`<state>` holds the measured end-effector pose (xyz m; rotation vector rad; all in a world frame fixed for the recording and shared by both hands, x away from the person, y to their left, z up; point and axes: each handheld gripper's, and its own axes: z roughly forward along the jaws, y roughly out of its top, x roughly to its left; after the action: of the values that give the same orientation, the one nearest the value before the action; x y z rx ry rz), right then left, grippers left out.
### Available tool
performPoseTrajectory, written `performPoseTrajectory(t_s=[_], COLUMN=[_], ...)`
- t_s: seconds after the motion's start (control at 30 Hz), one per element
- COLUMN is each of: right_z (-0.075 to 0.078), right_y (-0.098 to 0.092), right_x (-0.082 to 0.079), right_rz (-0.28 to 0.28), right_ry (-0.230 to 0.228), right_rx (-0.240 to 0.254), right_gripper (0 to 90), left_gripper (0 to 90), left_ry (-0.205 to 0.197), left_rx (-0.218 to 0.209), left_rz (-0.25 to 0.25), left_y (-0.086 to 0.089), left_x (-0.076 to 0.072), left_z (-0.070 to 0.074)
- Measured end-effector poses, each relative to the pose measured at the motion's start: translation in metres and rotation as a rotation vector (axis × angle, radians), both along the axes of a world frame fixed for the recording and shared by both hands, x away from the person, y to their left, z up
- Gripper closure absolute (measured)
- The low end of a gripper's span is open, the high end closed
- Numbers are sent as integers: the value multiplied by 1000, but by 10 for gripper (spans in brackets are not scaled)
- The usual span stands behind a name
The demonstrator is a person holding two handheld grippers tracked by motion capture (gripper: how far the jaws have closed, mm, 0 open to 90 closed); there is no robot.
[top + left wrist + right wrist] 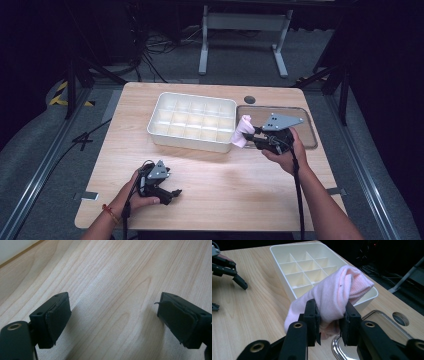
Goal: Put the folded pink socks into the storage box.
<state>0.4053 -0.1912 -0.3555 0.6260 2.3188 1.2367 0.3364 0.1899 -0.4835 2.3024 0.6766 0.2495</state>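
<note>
A rolled pale pink sock (pixel 332 295) is clamped between the jaws of my right gripper (pixel 329 323), held just above the table beside the near right corner of the white compartment box (pixel 287 257). From above, the pink sock (pixel 243 131) hangs at the right end of the box (pixel 165 131), with the right gripper (pixel 251 137) shut on it. My left gripper (pixel 175 194) rests low over the near left of the table, jaws wide apart. Between its fingers (pixel 56 322) lies only bare wood.
A clear shallow tray (pixel 310 137) lies on the table right of the box, under my right hand. A round hole (pixel 249 99) sits in the tabletop behind it. The wooden table (pixel 215 180) has free room in front of the box.
</note>
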Motion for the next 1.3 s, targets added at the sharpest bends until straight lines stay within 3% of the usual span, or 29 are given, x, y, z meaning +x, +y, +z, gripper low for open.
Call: performPoseTrajectory(t_s=[0.43,1.0,1.1,1.3], right_z=[0,-11,-17,-24], right_y=[17,44,50,55], right_x=[15,39,43,49], right_rz=[-8,-32,-33,-41], right_ry=[-2,-2,0,12], right_rx=[-48,-144,-192,-223], right_gripper=[708,708,708,708], left_gripper=[118,118,118,118], left_ry=[0,-2,-2,-1], left_rx=[0,1,1,0], left_rz=[1,5,5,6], left_y=[0,0,0,0], left_x=[0,0,0,-1], left_z=[0,0,0,0])
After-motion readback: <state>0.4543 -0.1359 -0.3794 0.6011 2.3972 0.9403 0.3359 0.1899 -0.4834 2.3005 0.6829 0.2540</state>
